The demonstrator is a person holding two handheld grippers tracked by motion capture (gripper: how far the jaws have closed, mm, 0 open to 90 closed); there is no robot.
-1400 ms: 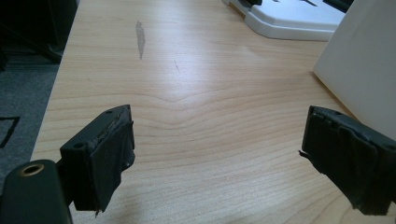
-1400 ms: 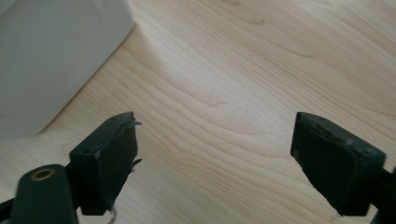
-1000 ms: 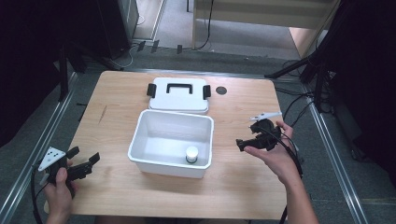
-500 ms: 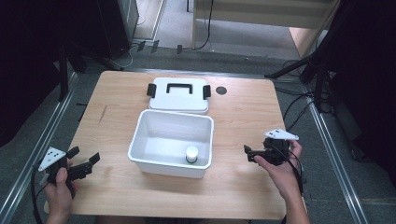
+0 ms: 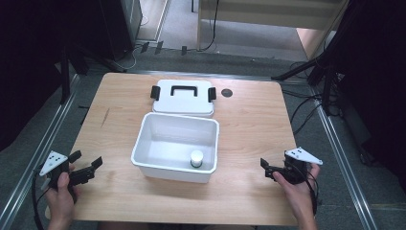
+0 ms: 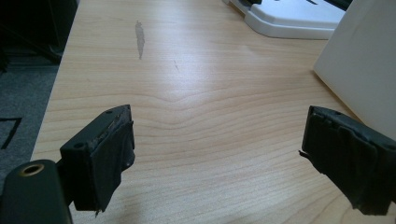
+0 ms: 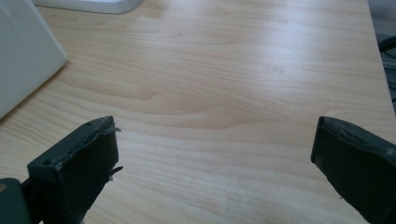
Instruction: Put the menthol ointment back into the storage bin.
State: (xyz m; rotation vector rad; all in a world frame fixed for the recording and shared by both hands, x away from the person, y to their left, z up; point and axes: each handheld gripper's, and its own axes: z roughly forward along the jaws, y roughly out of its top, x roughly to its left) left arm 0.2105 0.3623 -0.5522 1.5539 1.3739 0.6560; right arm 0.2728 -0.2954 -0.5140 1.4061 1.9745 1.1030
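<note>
White bin [image 5: 158, 165] holds small jar [image 5: 196, 158] | lid [image 5: 183, 98] behind | no legible writing

A: State the bin [image 5: 158, 165] colour and lid [image 5: 184, 103] colour.
B: Both white; the lid's handle and clips are black. The small bottle [image 5: 196, 158] inside is white.
A: Table [image 5: 249, 124]?
B: Light wood grain, one grey smear. Gripper pads [image 6: 109, 158] are black, top plates pale grey.
</note>
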